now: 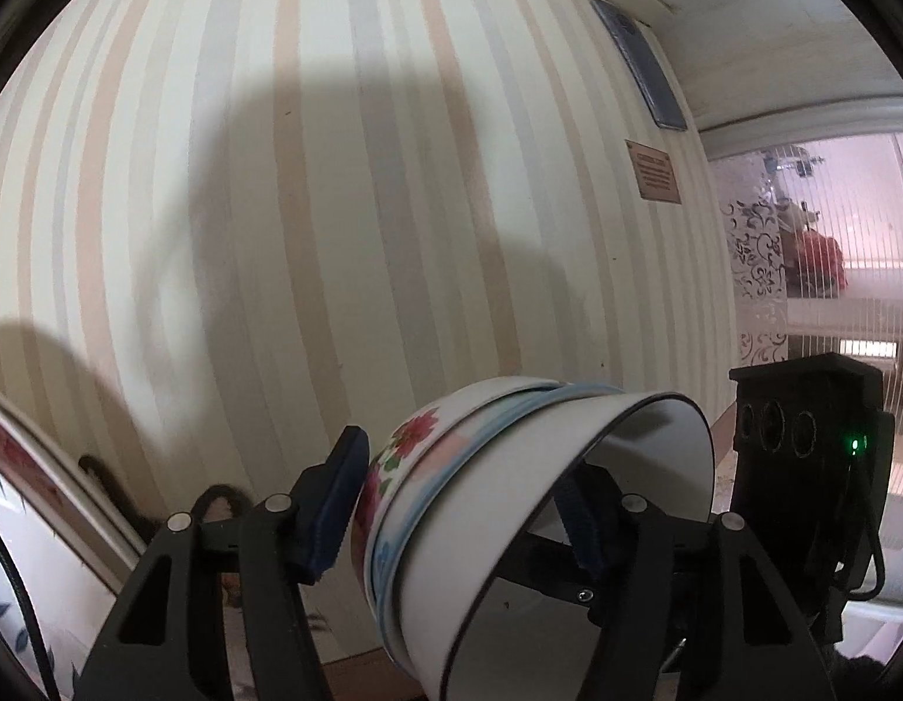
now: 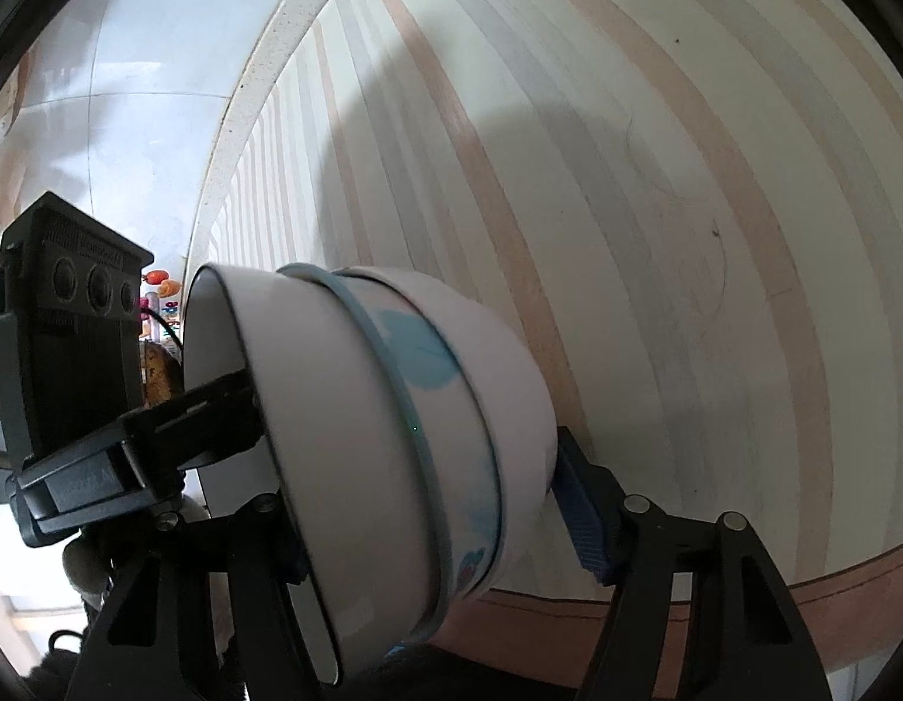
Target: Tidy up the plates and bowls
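Nested bowls (image 1: 509,502) sit between both tools' pads: left tool (image 1: 460,505) and right tool (image 2: 428,502) clamp opposite sides. Glazed, slippery, fragile; grip stack walls, not rims.

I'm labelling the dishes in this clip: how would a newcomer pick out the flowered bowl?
Find the striped tabletop, then the nested stack of three bowls lying on its side between the left gripper fingers. The flowered bowl is the outermost; only it bears red flowers, its neighbour is blue-banded.
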`<state>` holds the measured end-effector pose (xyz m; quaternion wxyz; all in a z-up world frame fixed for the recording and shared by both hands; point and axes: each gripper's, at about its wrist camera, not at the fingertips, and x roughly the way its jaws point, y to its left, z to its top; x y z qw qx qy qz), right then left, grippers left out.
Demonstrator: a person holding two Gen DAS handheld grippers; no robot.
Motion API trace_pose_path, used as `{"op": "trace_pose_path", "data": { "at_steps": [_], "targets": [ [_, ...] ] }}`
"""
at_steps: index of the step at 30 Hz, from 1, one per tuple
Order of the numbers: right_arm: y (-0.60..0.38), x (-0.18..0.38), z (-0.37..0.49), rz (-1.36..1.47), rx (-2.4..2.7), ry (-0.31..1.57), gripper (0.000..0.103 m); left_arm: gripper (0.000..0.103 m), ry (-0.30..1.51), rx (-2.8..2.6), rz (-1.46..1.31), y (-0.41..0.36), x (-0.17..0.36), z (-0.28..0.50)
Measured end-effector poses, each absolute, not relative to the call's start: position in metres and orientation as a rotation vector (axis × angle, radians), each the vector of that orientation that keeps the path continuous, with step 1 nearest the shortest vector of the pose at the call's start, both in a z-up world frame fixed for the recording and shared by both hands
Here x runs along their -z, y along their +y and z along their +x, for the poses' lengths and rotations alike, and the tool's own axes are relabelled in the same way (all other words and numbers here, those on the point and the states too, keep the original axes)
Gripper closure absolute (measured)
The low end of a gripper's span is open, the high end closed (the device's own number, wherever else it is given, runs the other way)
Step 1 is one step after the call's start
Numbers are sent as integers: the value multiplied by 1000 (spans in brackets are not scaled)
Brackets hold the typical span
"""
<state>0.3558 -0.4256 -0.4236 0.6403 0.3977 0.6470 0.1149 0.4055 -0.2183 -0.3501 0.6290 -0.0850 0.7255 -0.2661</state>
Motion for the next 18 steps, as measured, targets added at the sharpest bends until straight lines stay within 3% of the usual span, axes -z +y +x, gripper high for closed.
{"op": "trace_pose_path", "data": {
  "at_steps": [18],
  "targets": [
    [-373, 372, 395, 803, -376, 1462, 34, 44, 1562, 491, -312, -142, 295, 410]
  ]
}}
